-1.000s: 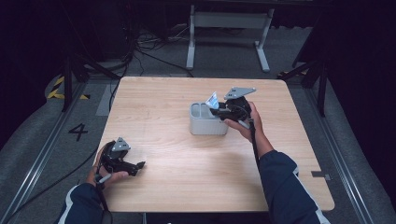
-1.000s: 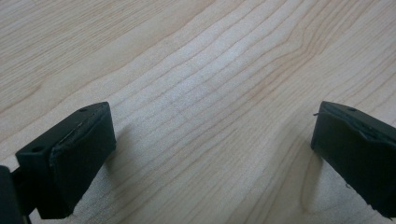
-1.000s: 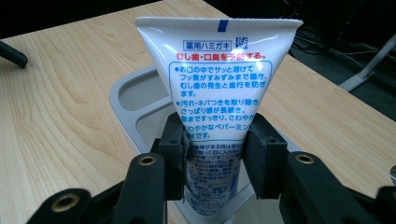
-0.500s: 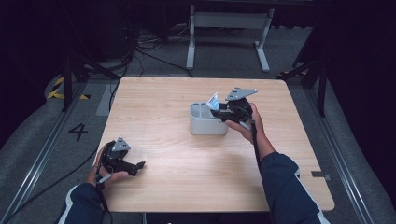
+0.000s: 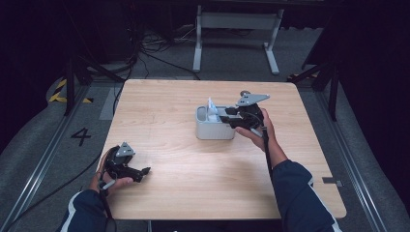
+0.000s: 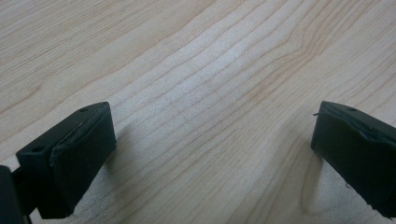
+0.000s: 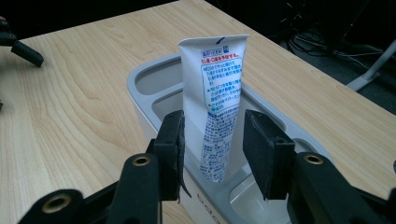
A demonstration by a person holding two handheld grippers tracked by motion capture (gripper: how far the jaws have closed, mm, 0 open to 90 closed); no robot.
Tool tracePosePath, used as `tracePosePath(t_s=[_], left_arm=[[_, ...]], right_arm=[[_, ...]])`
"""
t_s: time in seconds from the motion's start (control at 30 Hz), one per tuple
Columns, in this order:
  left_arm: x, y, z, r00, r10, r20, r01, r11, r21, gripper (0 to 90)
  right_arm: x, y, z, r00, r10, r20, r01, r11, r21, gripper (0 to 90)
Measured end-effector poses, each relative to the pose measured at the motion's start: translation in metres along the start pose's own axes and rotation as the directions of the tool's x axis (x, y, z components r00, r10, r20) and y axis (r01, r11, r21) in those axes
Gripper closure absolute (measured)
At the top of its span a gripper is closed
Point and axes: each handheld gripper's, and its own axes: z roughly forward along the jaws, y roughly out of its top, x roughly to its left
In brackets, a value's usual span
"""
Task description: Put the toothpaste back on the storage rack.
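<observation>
A white toothpaste tube (image 7: 212,93) with blue and red print stands upright in a grey compartmented holder (image 7: 140,88), leaning slightly. My right gripper (image 7: 212,126) brackets the tube's lower half. Its jaws have just been opening, and a narrow gap shows between each pad and the tube. From above, the holder (image 5: 212,130) sits mid-table with the tube (image 5: 211,105) poking out, and the right gripper (image 5: 227,116) reaches in from the right. My left gripper (image 5: 142,171) rests near the table's front left, open, with bare wood between its jaws (image 6: 210,154).
The wooden table (image 5: 193,193) ends in dark floor on all sides. A white metal stand (image 5: 237,29) and loose cables lie beyond the far edge. The holder has other compartments (image 7: 154,79) beside the tube.
</observation>
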Motion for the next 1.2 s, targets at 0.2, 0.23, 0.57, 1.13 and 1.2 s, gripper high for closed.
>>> tracePosePath(t_s=[0.2,0.23,0.57,1.13,1.2], left_arm=[[0.0,0.0,0.0,1.0,0.0,0.0,0.0,1.0,0.0,0.3],[0.0,0.0,0.0,1.0,0.0,0.0,0.0,1.0,0.0,0.3],[0.0,0.0,0.0,1.0,0.0,0.0,0.0,1.0,0.0,0.3],[0.0,0.0,0.0,1.0,0.002,-0.001,-0.002,1.0,0.0,0.3],[0.0,0.0,0.0,1.0,0.001,-0.002,-0.001,1.0,-0.001,0.4]], right_arm=[[0.003,0.0,-0.006,0.9999,-0.012,0.007,0.012,1.0,0.002,58.0],[0.003,0.0,-0.007,0.9999,-0.013,0.007,0.013,1.0,0.002,57.5],[0.005,-0.003,-0.021,0.9993,-0.025,0.029,0.025,1.0,0.009,52.5],[0.002,-0.018,-0.051,0.9955,-0.043,0.084,0.041,0.999,0.026,48.2],[0.001,-0.02,-0.055,0.995,-0.04,0.091,0.038,0.999,0.029,47.9]])
